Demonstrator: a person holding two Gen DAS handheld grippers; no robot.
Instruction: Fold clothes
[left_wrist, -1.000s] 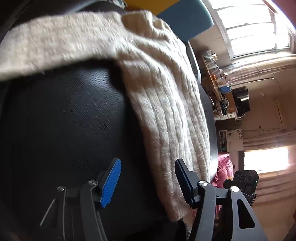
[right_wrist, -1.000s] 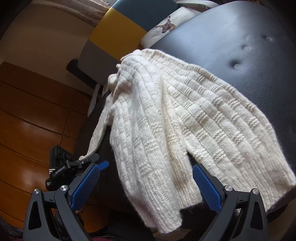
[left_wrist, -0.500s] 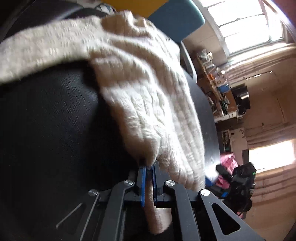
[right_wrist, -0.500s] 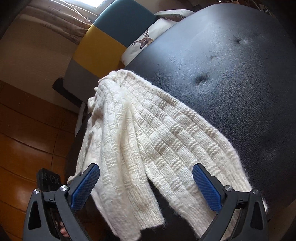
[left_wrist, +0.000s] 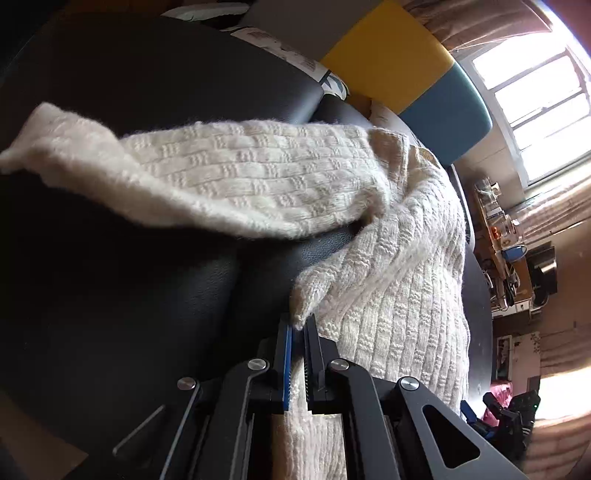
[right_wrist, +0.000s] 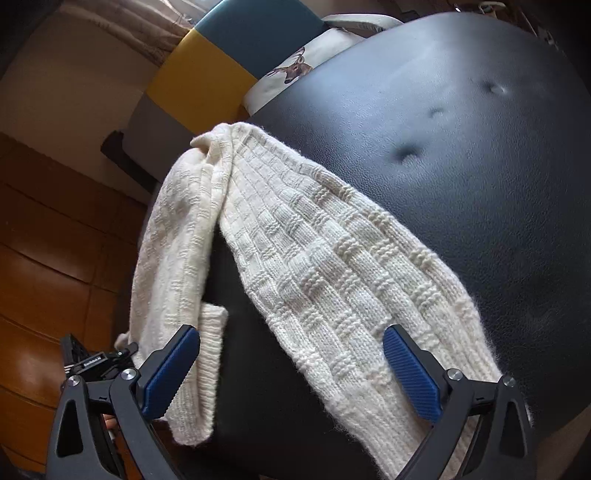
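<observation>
since the cream knit sweater (right_wrist: 332, 266) drapes over the black leather seat (right_wrist: 480, 166) edge | left gripper (left_wrist: 299, 325) pinches its hem; right gripper (right_wrist: 291, 369) gapes empty | risk: loose knit slips free, slides floorward

A cream knit sweater (right_wrist: 303, 266) drapes over the near left edge of a black cushion (right_wrist: 461, 155). The right gripper (right_wrist: 291, 365) hovers wide apart above its near sleeve.

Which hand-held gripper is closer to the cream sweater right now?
Left. The left hand-held gripper is clamped on the cream sweater; the right hand-held gripper hovers open over its hem.
</observation>
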